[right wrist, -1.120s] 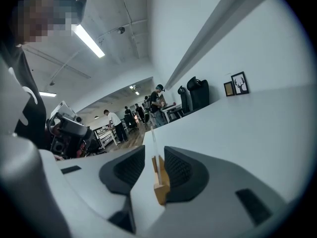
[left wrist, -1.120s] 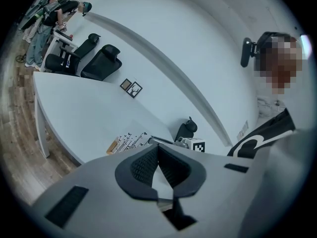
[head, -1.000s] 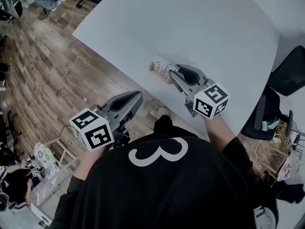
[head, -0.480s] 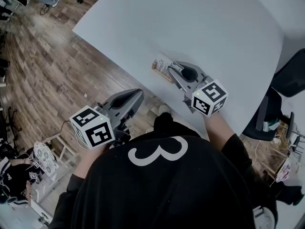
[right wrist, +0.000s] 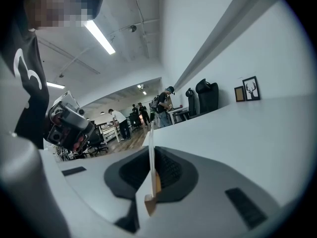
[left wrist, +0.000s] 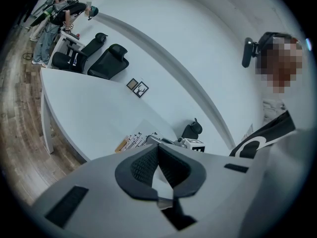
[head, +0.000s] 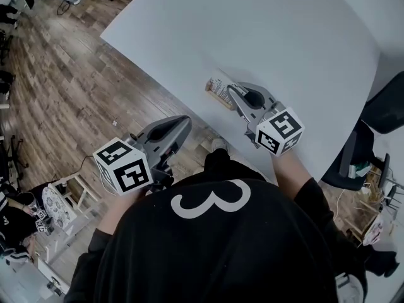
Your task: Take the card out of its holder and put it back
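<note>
A white card stands upright in a small wooden holder near the white table's front edge. My right gripper reaches it from the right. In the right gripper view the card runs edge-on between the dark pads, with the wooden holder below; the jaws are closing and press on the card. My left gripper hangs over the floor in front of the table, shut with nothing in it. The left gripper view shows its tips touching, and the card and holder beyond.
Wood floor lies left of the table edge. A black office chair stands at the table's right side. Two small picture frames stand far back on the table, with black chairs and people beyond.
The right gripper's jaws have narrowed onto the card at the holder. The left gripper has hardly moved.
</note>
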The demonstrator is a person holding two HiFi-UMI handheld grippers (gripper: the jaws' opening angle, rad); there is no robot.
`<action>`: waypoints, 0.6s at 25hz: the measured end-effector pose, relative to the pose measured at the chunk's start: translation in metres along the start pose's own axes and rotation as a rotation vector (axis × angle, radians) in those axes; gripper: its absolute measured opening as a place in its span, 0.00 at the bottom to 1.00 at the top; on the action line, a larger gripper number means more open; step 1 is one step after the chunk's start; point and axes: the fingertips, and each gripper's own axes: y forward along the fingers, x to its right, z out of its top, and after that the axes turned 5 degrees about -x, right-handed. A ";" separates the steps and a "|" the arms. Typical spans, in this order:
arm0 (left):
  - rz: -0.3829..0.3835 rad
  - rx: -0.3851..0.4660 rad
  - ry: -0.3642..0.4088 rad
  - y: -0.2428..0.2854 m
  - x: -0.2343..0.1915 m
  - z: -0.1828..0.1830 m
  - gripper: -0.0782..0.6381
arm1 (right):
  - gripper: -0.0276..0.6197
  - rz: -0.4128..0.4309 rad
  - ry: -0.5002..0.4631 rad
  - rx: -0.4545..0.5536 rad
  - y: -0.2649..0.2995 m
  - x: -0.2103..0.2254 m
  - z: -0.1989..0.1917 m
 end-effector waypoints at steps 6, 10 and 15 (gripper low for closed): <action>0.004 0.009 -0.001 -0.003 0.001 -0.002 0.13 | 0.08 0.000 -0.017 0.012 -0.004 -0.003 0.005; 0.001 0.021 -0.014 -0.005 0.003 -0.003 0.13 | 0.08 -0.010 -0.038 0.027 -0.009 -0.003 0.011; -0.004 0.028 -0.010 -0.015 0.005 -0.006 0.13 | 0.08 -0.039 -0.084 0.045 -0.011 -0.010 0.021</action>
